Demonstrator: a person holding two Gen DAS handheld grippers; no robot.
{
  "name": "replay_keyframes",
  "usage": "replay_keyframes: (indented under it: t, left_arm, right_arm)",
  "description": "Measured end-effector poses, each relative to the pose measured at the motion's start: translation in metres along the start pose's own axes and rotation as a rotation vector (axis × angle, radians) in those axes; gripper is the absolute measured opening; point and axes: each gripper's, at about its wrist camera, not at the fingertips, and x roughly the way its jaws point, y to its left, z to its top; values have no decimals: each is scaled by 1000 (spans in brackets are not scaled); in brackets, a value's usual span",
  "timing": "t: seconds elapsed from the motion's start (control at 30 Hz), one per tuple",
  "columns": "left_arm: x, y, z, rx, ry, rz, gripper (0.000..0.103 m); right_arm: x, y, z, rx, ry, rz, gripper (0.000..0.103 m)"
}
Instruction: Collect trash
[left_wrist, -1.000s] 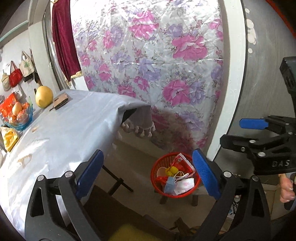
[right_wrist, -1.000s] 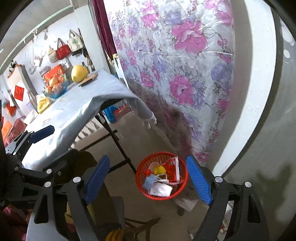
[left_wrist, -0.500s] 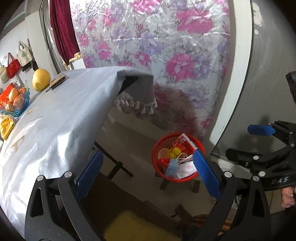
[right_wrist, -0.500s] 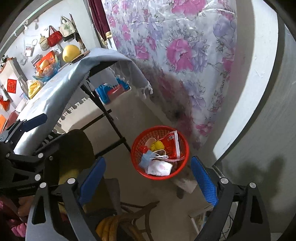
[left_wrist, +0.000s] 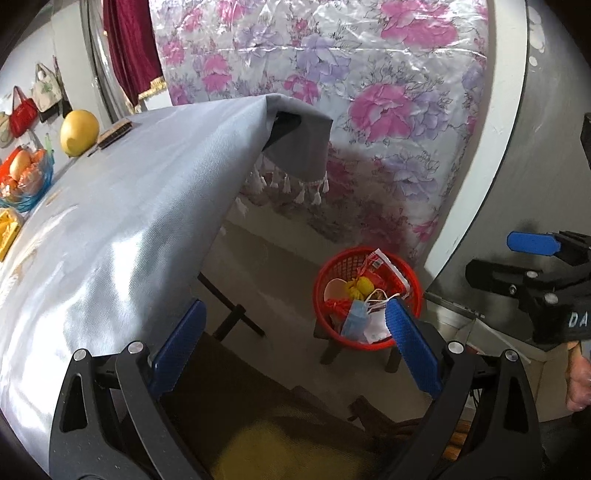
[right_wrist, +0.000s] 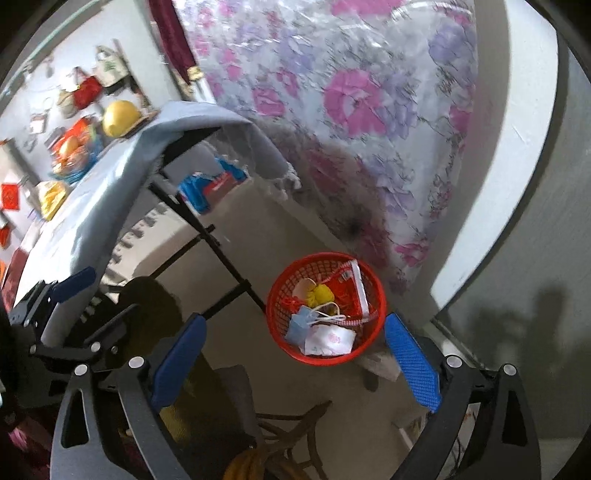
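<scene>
Both views look down on a round red plastic mesh basket (left_wrist: 367, 301) already holding trash, standing on the floor beside the grey-clothed table (left_wrist: 122, 221). Left hand-held gripper (left_wrist: 291, 345): pads apart, empty. Right hand-held gripper (right_wrist: 293, 356): jaws opening, empty. Step, as judged: approaching the basket; next, align and grip its rim. Legible writing: "DA" on the right tool's body.

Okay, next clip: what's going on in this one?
A person holds a two-finger tool in each hand above a red basket of trash that sits low on the floor beside a cloth-covered table. The basket already holds wrappers, a blue mask and something yellow. Neither the left tool nor the right tool holds anything; the right one's jaws are opening, with nothing between them.
</scene>
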Motion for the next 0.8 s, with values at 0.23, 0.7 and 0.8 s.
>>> replay_keyframes:
  t: [0.23, 0.7, 0.8]
  left_arm:
    - [14, 7, 2, 42, 2, -84, 94]
    - [35, 0, -22, 103, 78, -129, 94]
    - [46, -10, -23, 104, 113, -137, 94]
  right_arm:
    - [2, -2, 6, 228, -20, -77, 96]
    - [41, 13, -6, 160, -114, -217, 98]
    - [47, 7, 2, 186, -93, -159, 97]
